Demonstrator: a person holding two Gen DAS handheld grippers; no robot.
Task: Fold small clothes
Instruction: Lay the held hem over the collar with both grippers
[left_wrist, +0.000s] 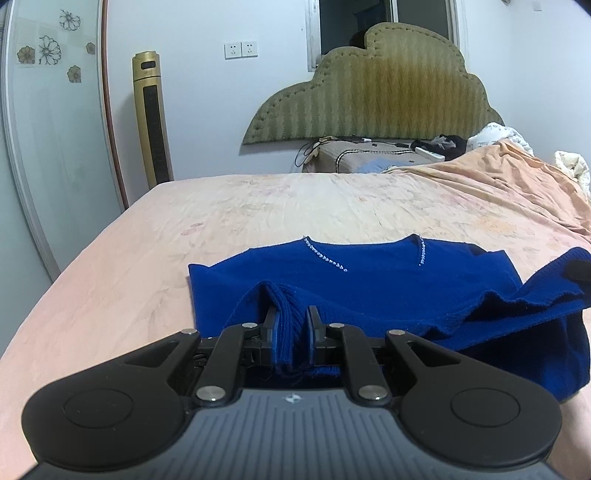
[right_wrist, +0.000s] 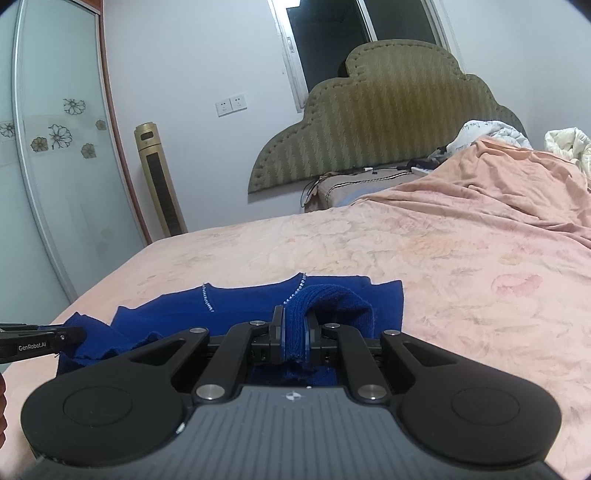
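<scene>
A small blue knit sweater with a beaded neckline lies on the pink bed sheet. My left gripper is shut on a ribbed blue edge of the sweater, lifted a little off the rest. My right gripper is shut on another ribbed edge of the same sweater, on its right side. The tip of my right gripper shows at the far right of the left wrist view, and my left gripper shows at the left edge of the right wrist view.
The bed sheet stretches far ahead. A bunched blanket and bedding lie at the back right under a green headboard. A gold tower fan and a glass wardrobe door stand left.
</scene>
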